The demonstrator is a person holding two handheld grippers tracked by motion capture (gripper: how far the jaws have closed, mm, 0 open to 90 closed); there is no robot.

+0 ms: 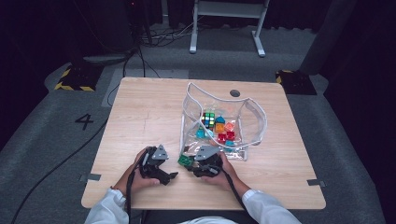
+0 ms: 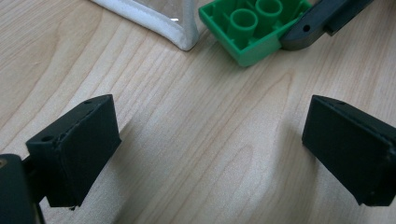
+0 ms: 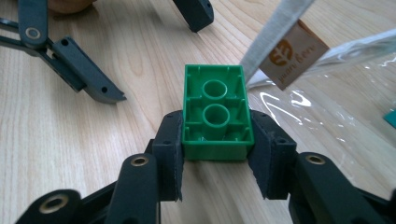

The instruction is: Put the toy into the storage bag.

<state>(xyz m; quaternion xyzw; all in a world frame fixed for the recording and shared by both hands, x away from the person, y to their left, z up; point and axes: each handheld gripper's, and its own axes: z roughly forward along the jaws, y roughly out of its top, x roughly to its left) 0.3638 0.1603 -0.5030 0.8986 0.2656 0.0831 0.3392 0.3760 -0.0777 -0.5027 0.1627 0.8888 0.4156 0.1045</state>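
We see the green brick (image 3: pixel 217 112) clamped between the two jaws of the right gripper (image 3: pixel 217 154), with its hollow underside turned up. It lies on the wooden table (image 1: pixel 140 116), just beside the near corner of the clear plastic bag (image 1: pixel 191 100). The left gripper (image 2: pixel 210 149) rests on the table to the left of the bag, near the brick but apart from it; its jaws stand wide apart, with only bare wood between them.

Inside the bag we see a colour cube (image 1: pixel 208 120) and several small coloured blocks (image 1: pixel 226 136). A brown label (image 3: pixel 292 56) hangs at the white edge of the bag.

The table surface is pale wood with a visible grain. Around the bag's table the grey floor (image 1: pixel 42 140) carries black cables (image 1: pixel 51 170) and a painted number four (image 1: pixel 84 121). Behind it stands a white frame (image 1: pixel 229 21), and the room is dark.
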